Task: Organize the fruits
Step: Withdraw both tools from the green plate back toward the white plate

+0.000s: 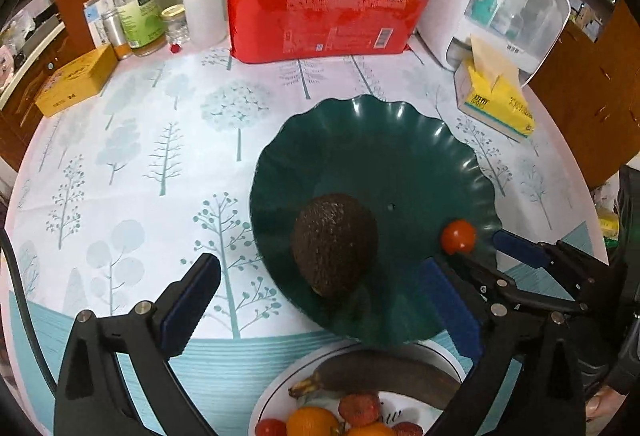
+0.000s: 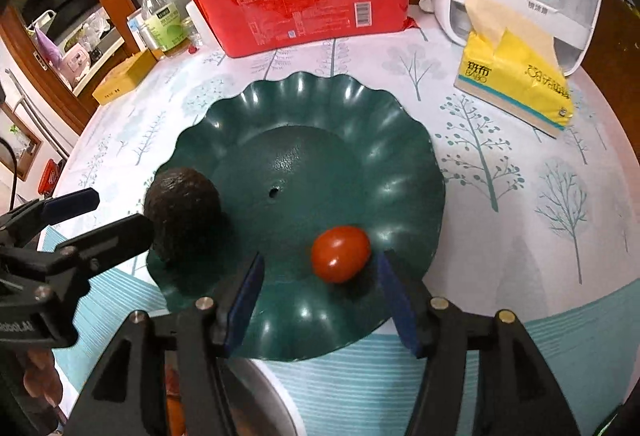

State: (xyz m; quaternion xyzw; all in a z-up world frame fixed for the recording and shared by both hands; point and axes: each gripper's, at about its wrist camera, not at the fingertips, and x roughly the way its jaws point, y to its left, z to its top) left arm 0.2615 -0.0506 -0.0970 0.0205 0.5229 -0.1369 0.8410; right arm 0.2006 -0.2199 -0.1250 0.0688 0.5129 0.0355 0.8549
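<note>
Both tongs, left [image 1: 320, 300] and right [image 2: 320, 296], spread above a tree-print tablecloth [image 1: 160, 156] fronting wooden cabinets [image 1: 580, 84].

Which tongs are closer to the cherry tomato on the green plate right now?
Right. The right tongs are open with the cherry tomato just ahead of their tips on the green plate. The left tongs are open near the avocado, farther away.

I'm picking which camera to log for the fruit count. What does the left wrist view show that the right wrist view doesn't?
Only the left wrist view shows the white plate with a banana, oranges and lychees. Only the right wrist view shows the open right tongs framing the cherry tomato close up. Both show the green dish, the avocado and the tomato in it.
</note>
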